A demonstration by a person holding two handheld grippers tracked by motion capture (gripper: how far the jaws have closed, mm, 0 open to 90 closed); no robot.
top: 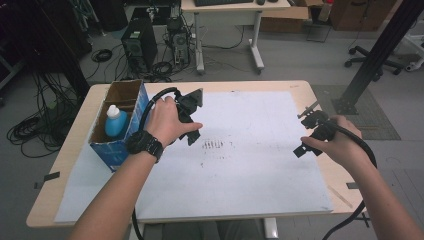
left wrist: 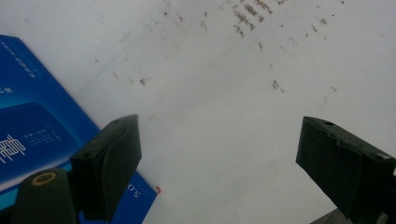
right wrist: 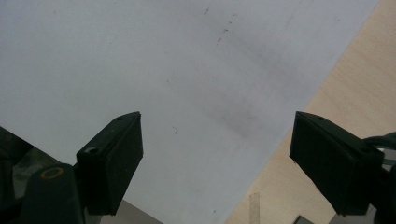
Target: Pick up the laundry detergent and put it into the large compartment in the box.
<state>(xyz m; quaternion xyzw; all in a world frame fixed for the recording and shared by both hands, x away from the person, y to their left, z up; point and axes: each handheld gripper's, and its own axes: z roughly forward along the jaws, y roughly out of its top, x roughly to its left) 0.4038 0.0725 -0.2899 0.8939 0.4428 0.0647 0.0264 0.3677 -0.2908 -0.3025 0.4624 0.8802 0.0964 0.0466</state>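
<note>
Over the white mat (top: 250, 165), the left gripper (top: 192, 117) is hovering with jaws spread wide and nothing between them; the left gripper view is showing bare, scuffed mat under the gap and the blue carton (left wrist: 32, 140) just beside its left-hand jaw. Right gripper (top: 310, 132) is also hanging spread and empty, near the mat's right edge, with wooden tabletop (right wrist: 355, 84) showing past it. Nearest thing to the left gripper is the blue carton (top: 122, 125), standing open-topped at the table's left side, and inside it a blue bottle with a white cap (top: 115, 120) is standing upright in the near compartment; the far compartment is looking empty. Bottle is probably plastic, light to moderate if filled, smooth and a bit slippery, somewhat squeezable. Best hold is likely the neck or cap from above, since the carton walls are blocking the body. Carton itself is thin cardboard, light, liable to slide or tip if bumped.
</note>
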